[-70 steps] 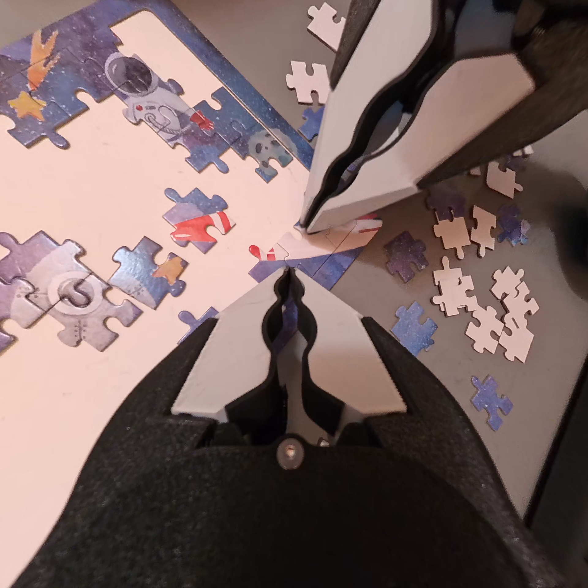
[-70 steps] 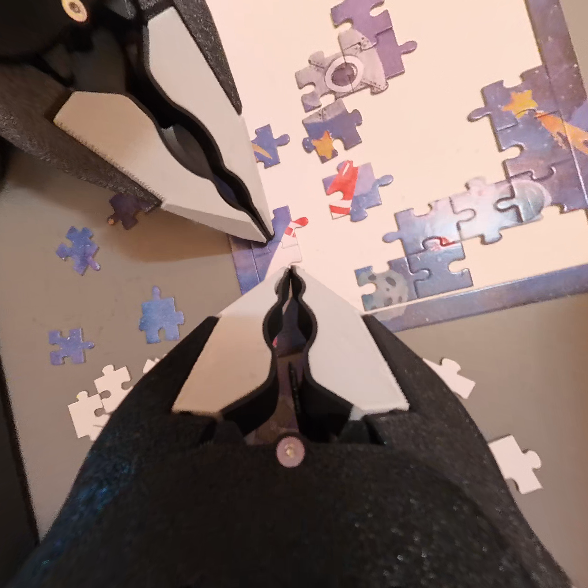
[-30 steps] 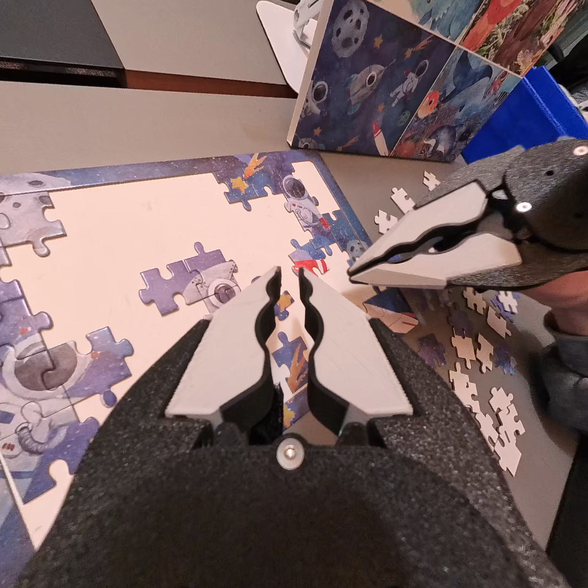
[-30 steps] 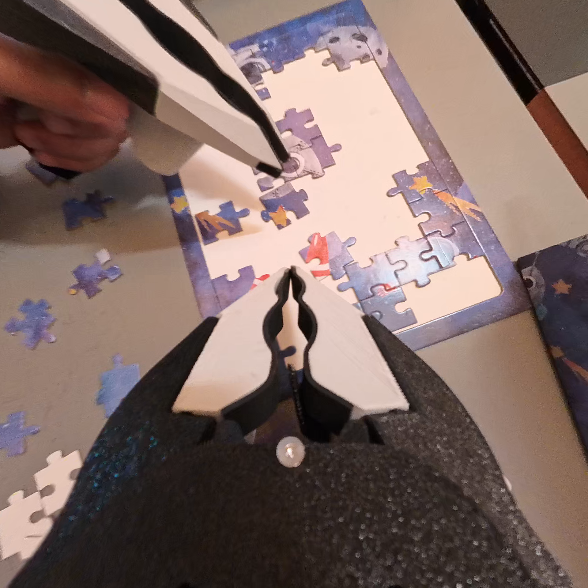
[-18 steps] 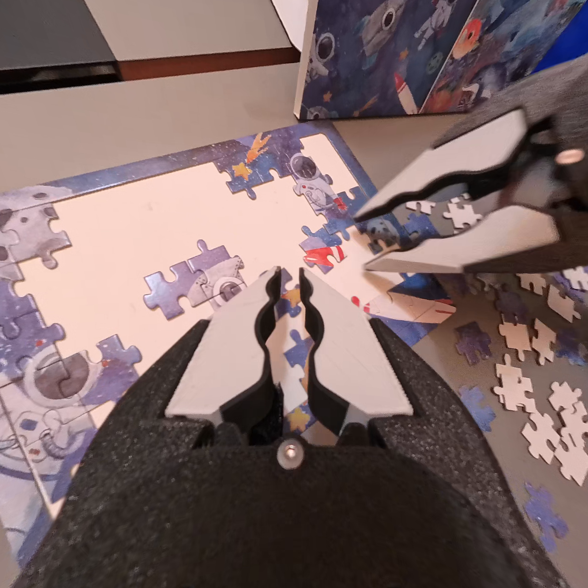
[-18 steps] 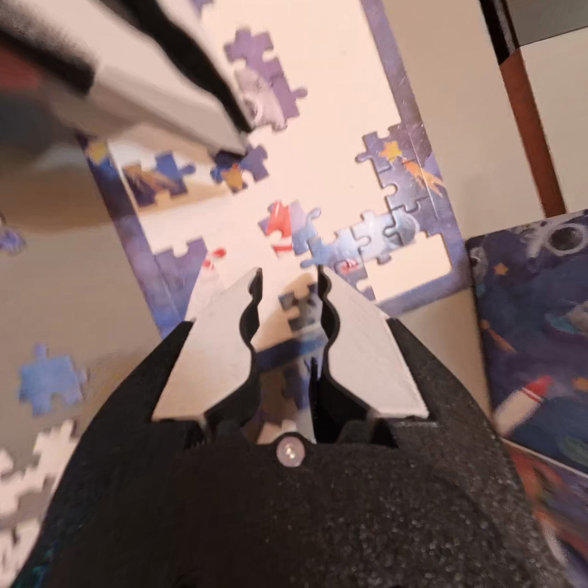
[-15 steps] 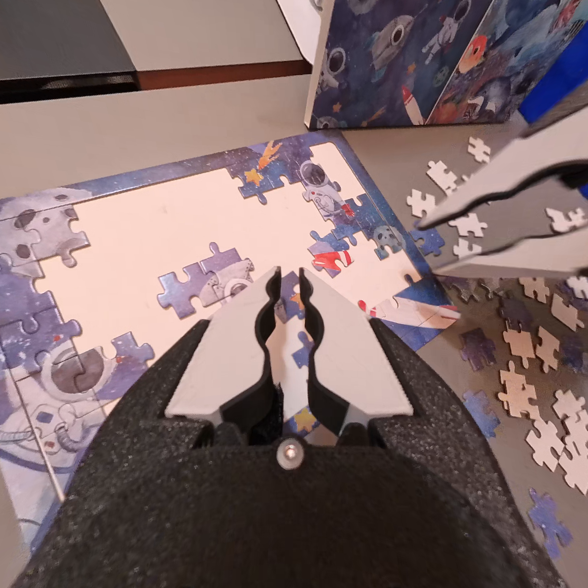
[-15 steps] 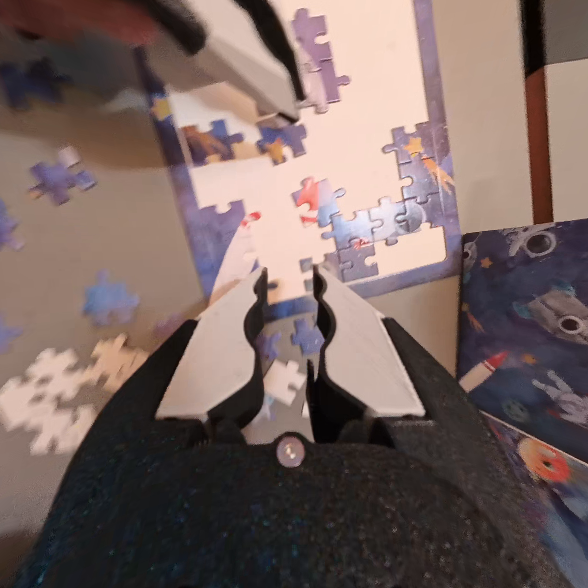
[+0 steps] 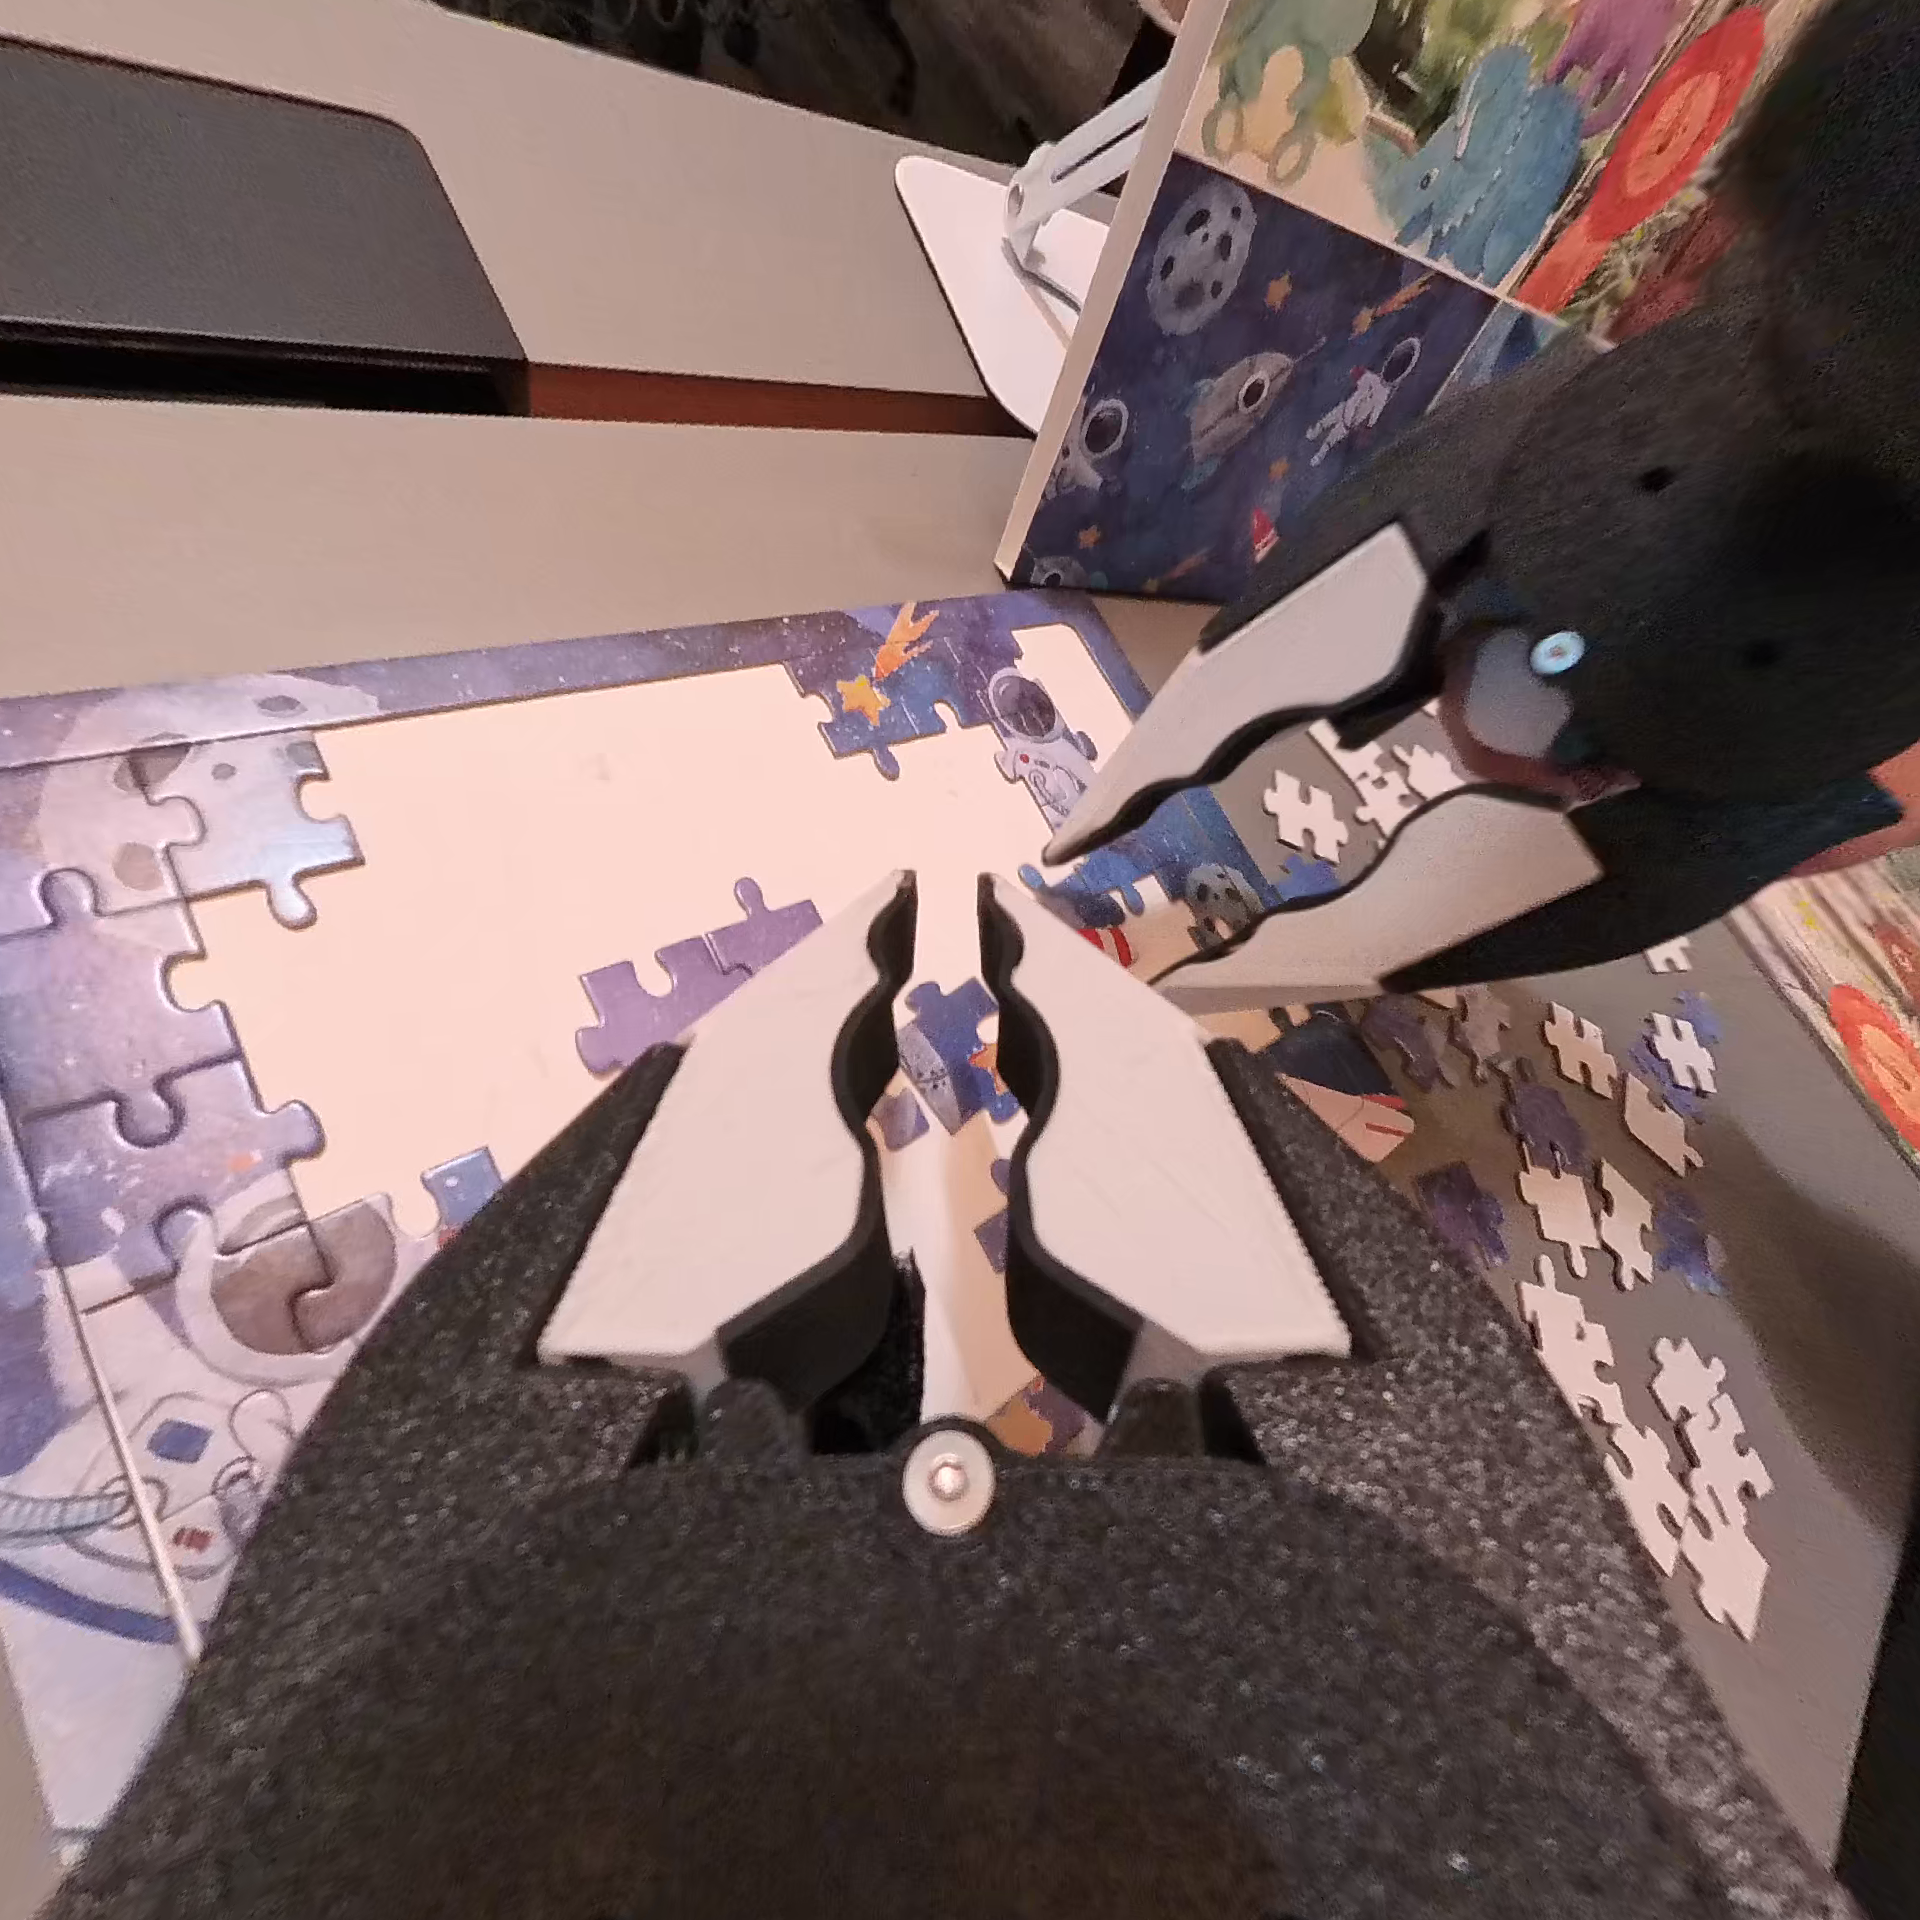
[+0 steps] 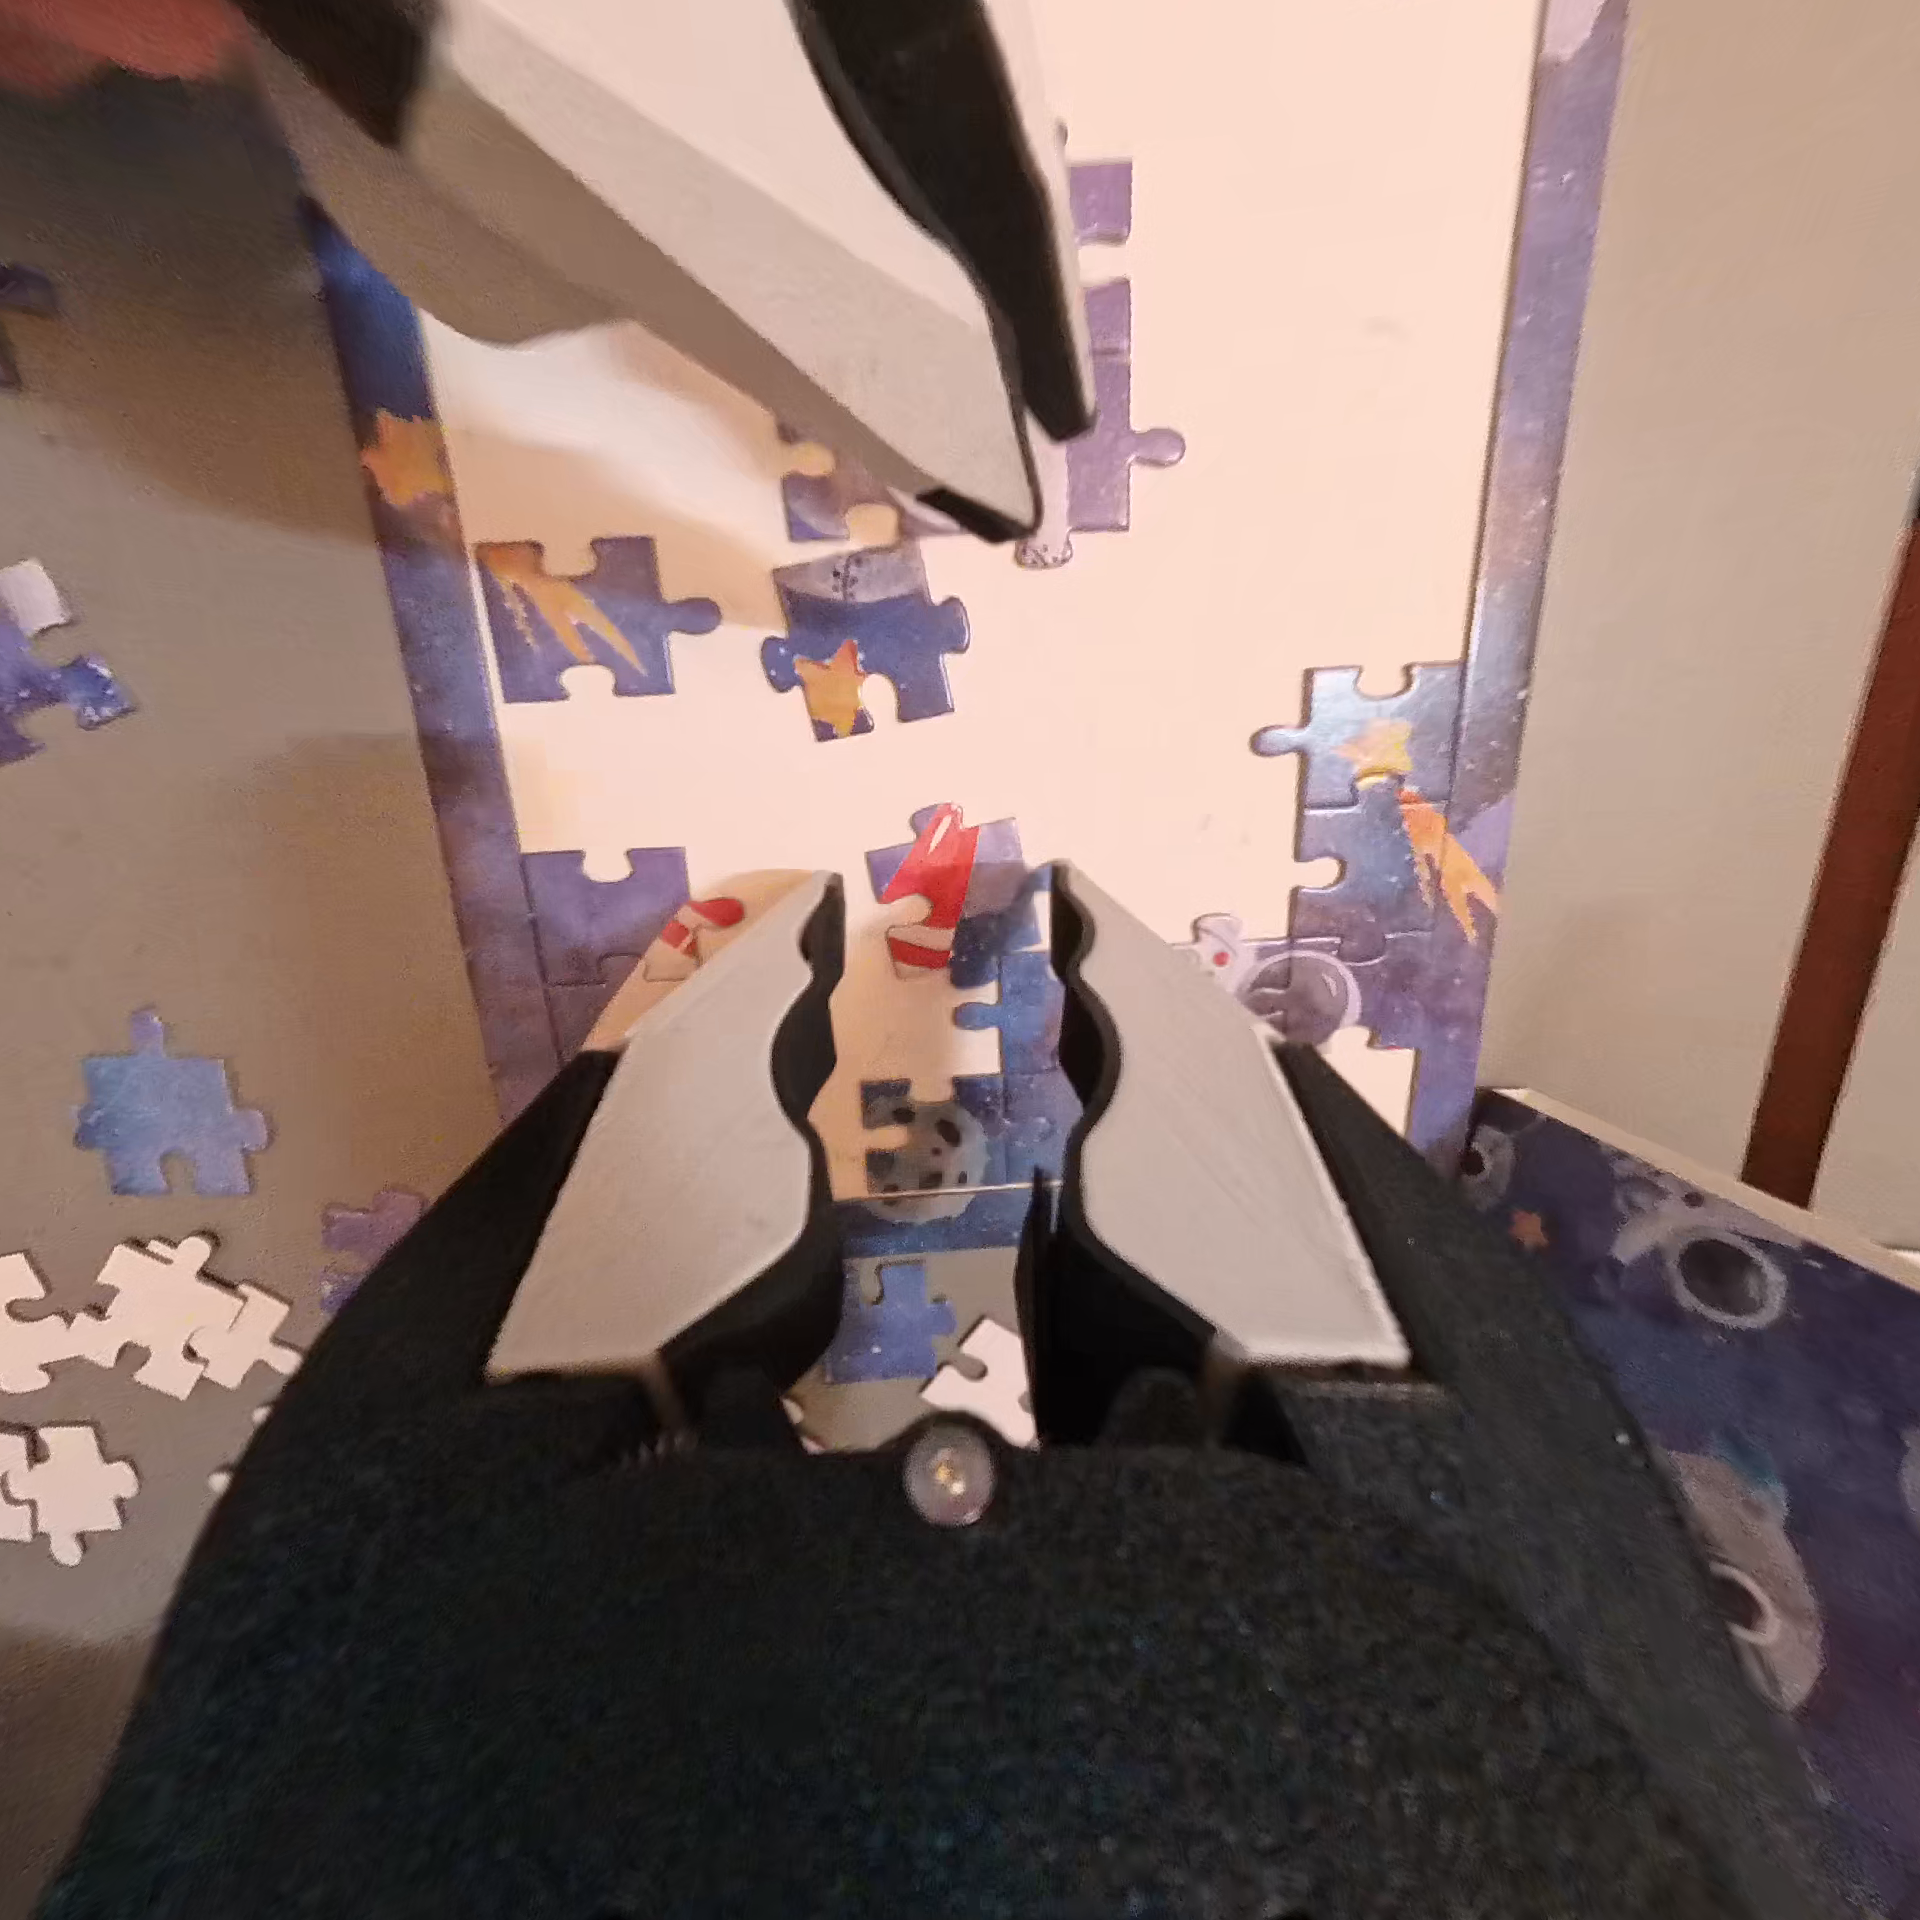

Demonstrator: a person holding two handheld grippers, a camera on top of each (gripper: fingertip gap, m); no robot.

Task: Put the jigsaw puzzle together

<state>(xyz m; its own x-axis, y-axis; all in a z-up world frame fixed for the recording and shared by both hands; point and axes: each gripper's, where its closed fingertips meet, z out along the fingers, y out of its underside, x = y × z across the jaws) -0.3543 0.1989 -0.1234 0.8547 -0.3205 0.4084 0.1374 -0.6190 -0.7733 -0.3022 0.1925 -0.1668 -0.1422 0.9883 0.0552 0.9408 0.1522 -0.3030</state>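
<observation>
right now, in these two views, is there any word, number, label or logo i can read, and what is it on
No text can be read in either view.
Puzzle box: the faces that show carry pictures only, no writing visible.
Puzzle board: artwork of stars, rockets and astronauts, no letters or numbers.
Loose pieces: blue artwork or blank pale backs, nothing written; parts of the right wrist view are blurred.

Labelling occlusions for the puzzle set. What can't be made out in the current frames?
- Left wrist view: the left hand-held gripper covers the near middle of the blue-framed puzzle board.
- Right wrist view: the left hand-held gripper, blurred, hides the grey spaceship pieces.
- Both views: white face-down loose pieces show no picture.
</observation>
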